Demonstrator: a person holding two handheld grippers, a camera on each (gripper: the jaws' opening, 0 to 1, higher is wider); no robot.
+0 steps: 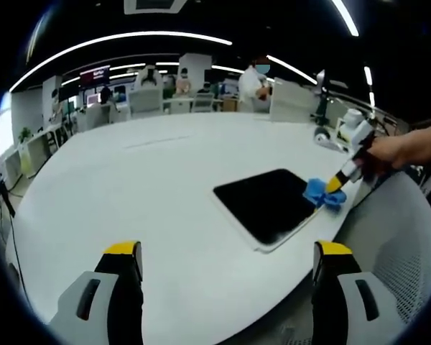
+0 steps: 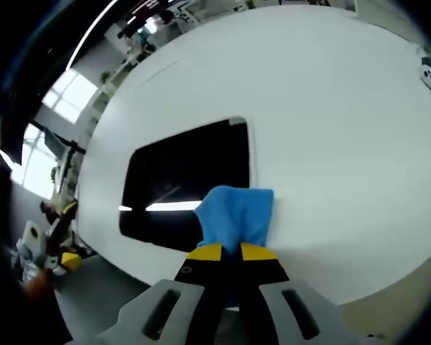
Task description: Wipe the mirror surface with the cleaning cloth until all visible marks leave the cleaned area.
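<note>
Right claw (image 2: 230,252) is pinching the blue cleaning cloth (image 2: 236,213) between its yellow-tipped jaws, which are closing tight on it, and pressing it down right at the near edge of the mirror (image 2: 187,183). So the cloth is sitting directly ahead of that claw, half on the dark glass and half on the white desk (image 2: 330,108), with the rest of the mirror spreading out beyond and to the left of the tips. Ceiling lights are reflecting as bright streaks in the glass just left of the cloth

Left claw (image 1: 226,251) is hanging over the desk with its jaws spread wide apart, gripping nothing. From there the mirror (image 1: 267,203) is lying well ahead and a bit right, and the person's hand (image 1: 391,152) is holding the right claw (image 1: 335,185) onto the cloth (image 1: 322,192) at the mirror's far right corner
</note>
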